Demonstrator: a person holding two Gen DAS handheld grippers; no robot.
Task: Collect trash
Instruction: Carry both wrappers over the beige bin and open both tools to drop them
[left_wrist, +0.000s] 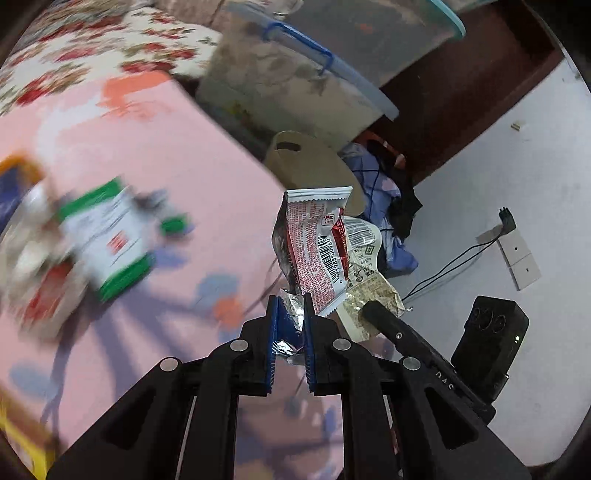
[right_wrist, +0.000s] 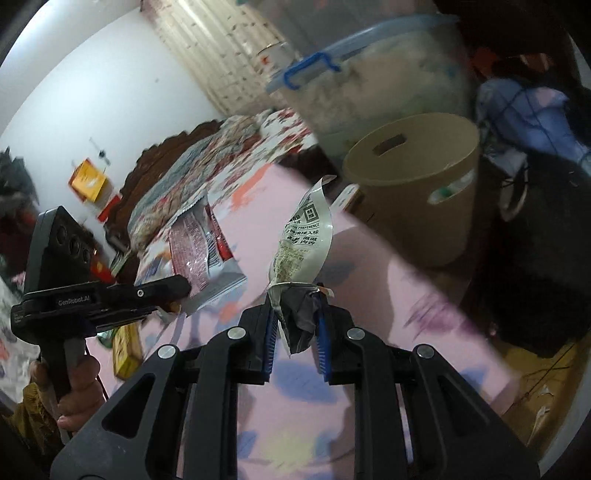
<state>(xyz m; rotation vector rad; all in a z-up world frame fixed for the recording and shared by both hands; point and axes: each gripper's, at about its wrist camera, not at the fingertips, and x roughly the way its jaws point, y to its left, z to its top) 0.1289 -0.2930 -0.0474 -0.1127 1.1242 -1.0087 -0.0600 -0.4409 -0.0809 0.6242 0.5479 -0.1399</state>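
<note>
My left gripper is shut on a red and white snack wrapper, which stands up from the blue pads over the pink table's edge. My right gripper is shut on a pale cream wrapper with a silver inside; that wrapper also shows in the left wrist view, just right of the red one. A tan round bin with a handle slot stands beyond the table edge, ahead and right of the right gripper. In the left wrist view the bin sits behind the red wrapper.
The pink patterned table carries a green and white carton and other blurred litter at the left. A clear storage tub with a blue clasp stands behind the bin. Clothes and a cable lie on the white floor. A hand grips the left tool.
</note>
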